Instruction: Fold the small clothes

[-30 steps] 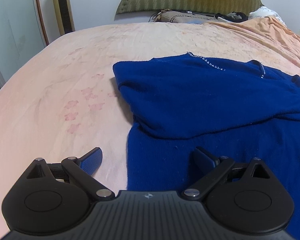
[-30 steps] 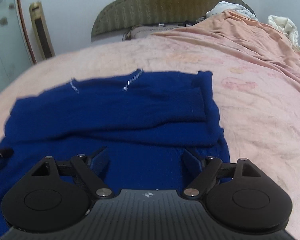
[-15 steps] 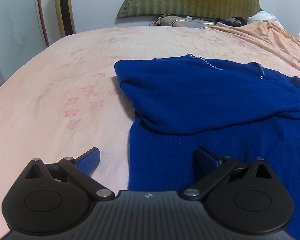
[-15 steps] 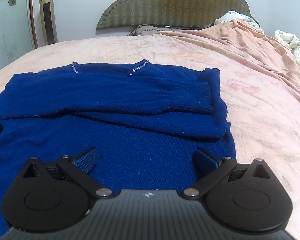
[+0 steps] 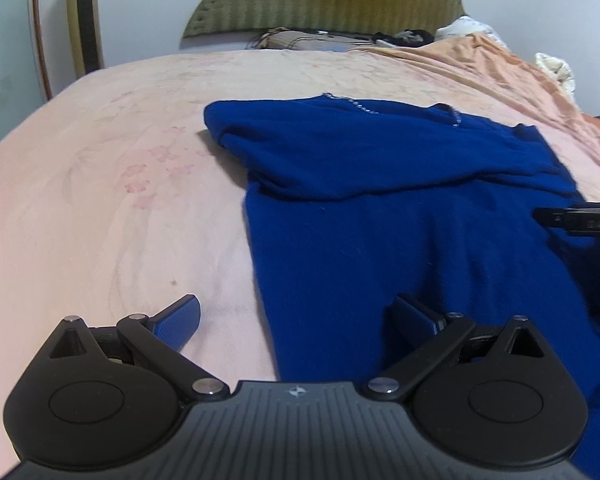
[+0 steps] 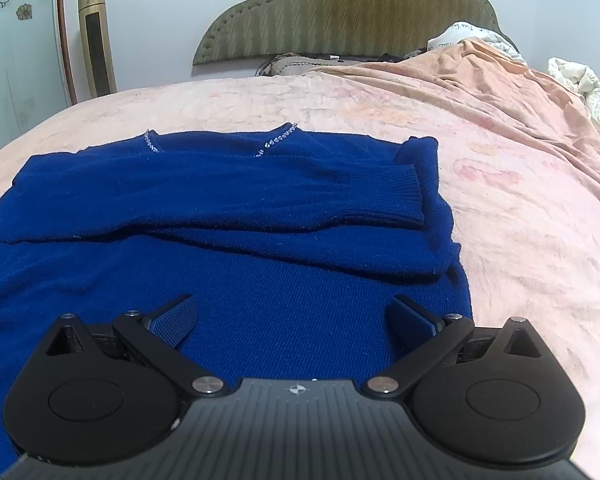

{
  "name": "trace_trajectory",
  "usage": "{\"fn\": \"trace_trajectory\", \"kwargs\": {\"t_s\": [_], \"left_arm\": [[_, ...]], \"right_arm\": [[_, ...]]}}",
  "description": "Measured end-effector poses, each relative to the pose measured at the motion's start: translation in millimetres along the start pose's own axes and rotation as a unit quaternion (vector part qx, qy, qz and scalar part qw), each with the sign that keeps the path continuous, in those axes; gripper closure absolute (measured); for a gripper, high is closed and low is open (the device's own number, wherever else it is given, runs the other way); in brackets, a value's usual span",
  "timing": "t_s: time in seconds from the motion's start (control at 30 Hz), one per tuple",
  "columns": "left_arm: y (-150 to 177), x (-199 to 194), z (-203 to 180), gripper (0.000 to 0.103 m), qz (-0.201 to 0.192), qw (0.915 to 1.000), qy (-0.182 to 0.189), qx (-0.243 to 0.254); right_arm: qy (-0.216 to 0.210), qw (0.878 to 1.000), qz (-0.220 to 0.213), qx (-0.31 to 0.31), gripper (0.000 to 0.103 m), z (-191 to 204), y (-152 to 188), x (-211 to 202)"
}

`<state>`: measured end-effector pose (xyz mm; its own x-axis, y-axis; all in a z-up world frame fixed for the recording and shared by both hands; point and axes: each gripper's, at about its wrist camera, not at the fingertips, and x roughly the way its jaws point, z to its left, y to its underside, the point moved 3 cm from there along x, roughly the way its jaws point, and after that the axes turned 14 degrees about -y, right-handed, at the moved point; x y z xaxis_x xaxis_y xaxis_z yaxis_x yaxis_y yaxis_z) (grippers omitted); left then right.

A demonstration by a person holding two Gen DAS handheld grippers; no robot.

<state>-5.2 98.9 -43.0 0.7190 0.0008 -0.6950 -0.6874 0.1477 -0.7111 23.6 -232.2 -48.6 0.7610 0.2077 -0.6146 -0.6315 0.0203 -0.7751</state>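
blue sweater [image 6: 260, 208] flat on bed [image 6: 520, 208], neckline toward headboard [image 6: 340, 12]; sleeves folded crosswise; both grippers spread wide, empty.

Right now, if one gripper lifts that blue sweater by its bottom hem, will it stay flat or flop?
The blue sweater would probably flop: it is soft knit, and its folded sleeve already sags into creases. The sleeve would likely slide off, since it only lies loose on top. It should not slip much on the pink bedspread, as both look fuzzy.
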Motion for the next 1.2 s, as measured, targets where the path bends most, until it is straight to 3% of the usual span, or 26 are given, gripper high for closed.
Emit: {"fn": "trace_trajectory", "kwargs": {"t_s": [0.2,0.43,0.53,0.6,0.63,0.73,0.8,0.83,0.87,0.9,0.93,0.97,1.2], "left_arm": [[-0.7,-7.6,-1.3,0.001,0.016,0.9986,0.05,-0.004],[-2.0,-8.4,-1.9,0.005,0.035,0.9957,0.084,-0.018],[-4.6,-9.4,-2.6,0.016,0.042,0.9943,0.095,-0.025],[-6.5,-9.8,-4.6,0.035,0.045,0.9931,0.106,-0.024],[-7.1,-9.4,-5.4,0.039,0.046,0.9929,0.107,-0.023],[-9.0,-8.3,-5.8,0.058,0.047,0.9938,0.099,-0.019],[-10.0,-6.7,-2.1,0.08,0.053,0.9932,0.099,-0.032],[-10.4,-5.7,0.6,0.084,0.057,0.9923,0.102,-0.041],[-10.2,-5.1,2.9,0.09,0.059,0.9914,0.105,-0.05],[-9.9,-5.0,4.7,0.092,0.061,0.9908,0.107,-0.058],[-9.9,-5.6,5.9,0.093,0.06,0.9906,0.106,-0.063],[-10.4,-7.0,6.4,0.095,0.057,0.9906,0.106,-0.066],[-28.8,-21.0,9.9,0.096,0.007,0.9911,0.105,-0.082]], "right_arm": [[-0.001,1.0,-0.001,0.026,0.001,-3.0,0.0,-18.3],[-0.001,0.997,0.011,0.075,0.001,-39.2,8.6,-66.7],[-0.003,0.994,0.025,0.107,0.005,-58.1,21.2,-84.8],[-0.022,0.99,0.033,0.133,0.011,-65.6,31.2,-93.6],[-0.033,0.989,0.036,0.138,0.012,-65.8,35.3,-96.8],[-0.054,0.991,0.059,0.105,0.021,-50.5,43.0,-102.0],[-0.065,0.993,0.075,0.069,0.031,-35.0,45.6,-101.9],[-0.068,0.993,0.082,0.05,0.034,-27.0,47.4,-101.5],[-0.069,0.993,0.086,0.031,0.043,-20.2,48.3,-101.4],[-0.066,0.994,0.087,0.015,0.063,-13.7,47.8,-101.0],[-0.065,0.994,0.085,0.009,0.074,-9.9,47.0,-101.3],[-0.068,0.994,0.083,0.014,0.094,-9.9,44.9,-101.8],[-0.067,0.997,0.015,0.018,0.097,-16.3,16.3,-109.5]]}}
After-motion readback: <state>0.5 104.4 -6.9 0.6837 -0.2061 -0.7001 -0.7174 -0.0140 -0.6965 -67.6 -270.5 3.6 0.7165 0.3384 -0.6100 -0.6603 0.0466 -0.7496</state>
